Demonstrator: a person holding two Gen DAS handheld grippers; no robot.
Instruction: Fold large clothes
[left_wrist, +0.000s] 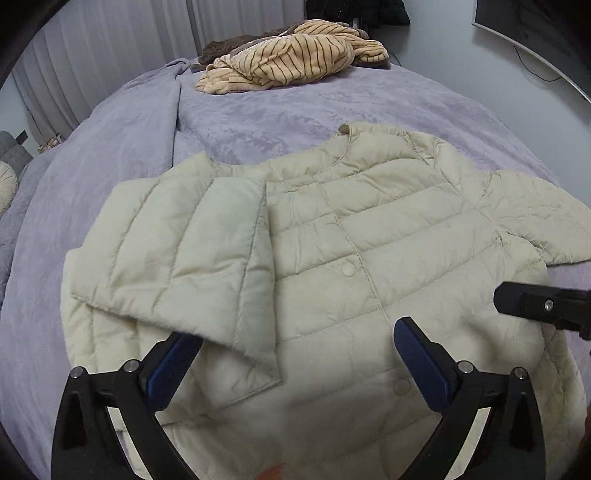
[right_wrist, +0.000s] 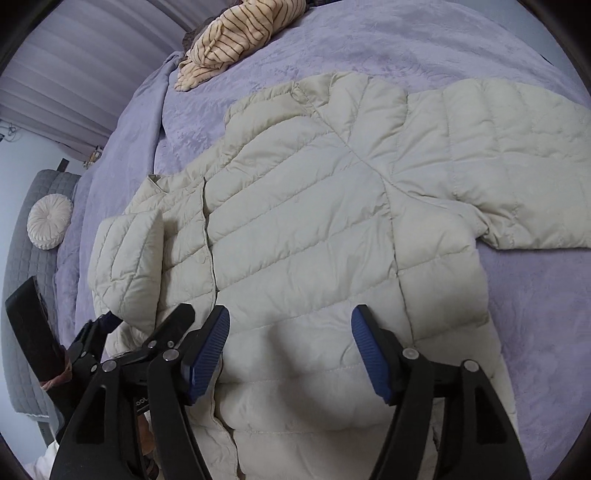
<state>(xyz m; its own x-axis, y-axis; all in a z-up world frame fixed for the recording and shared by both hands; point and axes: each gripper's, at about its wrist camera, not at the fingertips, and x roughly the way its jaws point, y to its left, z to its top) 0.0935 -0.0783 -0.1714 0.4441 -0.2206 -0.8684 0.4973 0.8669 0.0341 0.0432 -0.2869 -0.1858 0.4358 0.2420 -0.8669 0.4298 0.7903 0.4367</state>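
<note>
A cream quilted puffer jacket (left_wrist: 362, 240) lies front up on a lilac bedspread (left_wrist: 110, 155). Its left sleeve (left_wrist: 184, 258) is folded across the chest; the right sleeve (right_wrist: 498, 147) lies spread out to the side. My left gripper (left_wrist: 295, 354) is open and empty above the jacket's lower front, with the folded sleeve's cuff lying by its left finger. My right gripper (right_wrist: 290, 332) is open and empty above the jacket's hem area (right_wrist: 314, 277). The right gripper's tip shows at the right edge of the left wrist view (left_wrist: 535, 306).
A heap of tan striped clothing (left_wrist: 295, 51) lies at the far end of the bed, also in the right wrist view (right_wrist: 236, 37). A round cream cushion (right_wrist: 50, 221) rests on a grey quilted seat (right_wrist: 22, 295) at the left. Curtains (left_wrist: 92, 55) hang behind.
</note>
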